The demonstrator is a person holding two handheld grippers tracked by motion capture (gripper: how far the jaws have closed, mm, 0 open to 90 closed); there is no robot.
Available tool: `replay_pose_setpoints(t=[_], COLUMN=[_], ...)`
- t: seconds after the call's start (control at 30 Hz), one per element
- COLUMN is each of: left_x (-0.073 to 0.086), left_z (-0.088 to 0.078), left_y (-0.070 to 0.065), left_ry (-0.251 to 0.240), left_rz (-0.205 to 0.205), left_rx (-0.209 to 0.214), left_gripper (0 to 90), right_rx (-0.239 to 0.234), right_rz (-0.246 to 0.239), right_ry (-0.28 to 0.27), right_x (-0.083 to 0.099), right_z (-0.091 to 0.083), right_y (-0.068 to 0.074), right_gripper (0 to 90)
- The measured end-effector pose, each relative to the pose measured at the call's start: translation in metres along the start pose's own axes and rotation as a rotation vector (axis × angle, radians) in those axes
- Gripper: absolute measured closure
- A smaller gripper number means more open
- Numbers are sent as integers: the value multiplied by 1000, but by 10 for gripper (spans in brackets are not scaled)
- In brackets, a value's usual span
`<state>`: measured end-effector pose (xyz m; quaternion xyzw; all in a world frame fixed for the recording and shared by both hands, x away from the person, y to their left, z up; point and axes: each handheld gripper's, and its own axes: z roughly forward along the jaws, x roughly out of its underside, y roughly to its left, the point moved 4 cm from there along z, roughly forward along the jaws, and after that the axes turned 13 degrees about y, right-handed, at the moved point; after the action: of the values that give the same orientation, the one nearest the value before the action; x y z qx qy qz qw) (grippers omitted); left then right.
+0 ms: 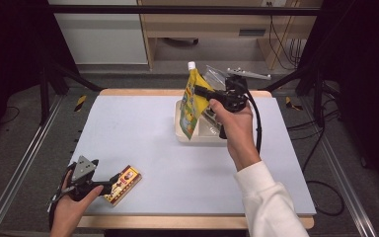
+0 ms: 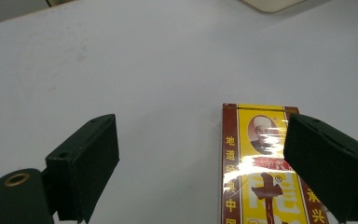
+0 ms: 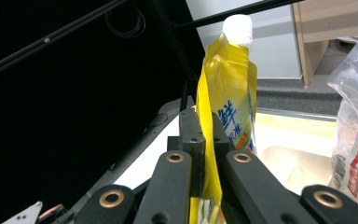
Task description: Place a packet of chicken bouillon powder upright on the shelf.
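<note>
My right gripper (image 1: 201,92) is clamped on the yellow pouch (image 1: 192,101), its jaws pinching the thin side of the pack below the white cap (image 3: 238,29), as the right gripper view shows plainly. The pouch hangs upright over the cream tray (image 1: 179,131), which sits toward the far edge of the tabletop (image 1: 143,133), right of the middle, with a clear plastic bag (image 3: 356,116) standing in it beside the pouch. I judge the step in hand to be carrying the pouch at the tray, either lifting it clear or setting it in; I cannot tell which. To do it well I would hold the wrist level so the soft pack does not swing, keep its lower end off the tray wall, and steer wide of the clear bag so it is not dragged along. My left gripper (image 1: 109,181) waits near the front left corner with its jaws wide apart, holding nothing; the flat red and yellow packet (image 2: 265,177) lies on the tabletop between them, close against one jaw. I would square the jaws on its long sides before closing.
</note>
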<state>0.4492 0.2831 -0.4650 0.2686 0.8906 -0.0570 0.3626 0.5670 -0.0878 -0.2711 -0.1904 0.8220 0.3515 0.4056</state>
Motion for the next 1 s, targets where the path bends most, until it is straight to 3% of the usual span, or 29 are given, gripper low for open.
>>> replay_pose_setpoints(t=[0.3,0.67,1.0], left_x=[0,0,0], left_z=[1,1,1], left_y=[-2,-3,-2], left_ry=[4,9,3], left_rz=[11,21,10], left_rx=[-2,2,1], left_gripper=[102,102,103], right_rx=[59,90,134], right_rz=[16,31,4], right_ry=[-14,-30,-27], right_x=[-1,-3,-1], right_z=[16,24,39], right_y=[-18,-38,-49], right_gripper=[900,900,900])
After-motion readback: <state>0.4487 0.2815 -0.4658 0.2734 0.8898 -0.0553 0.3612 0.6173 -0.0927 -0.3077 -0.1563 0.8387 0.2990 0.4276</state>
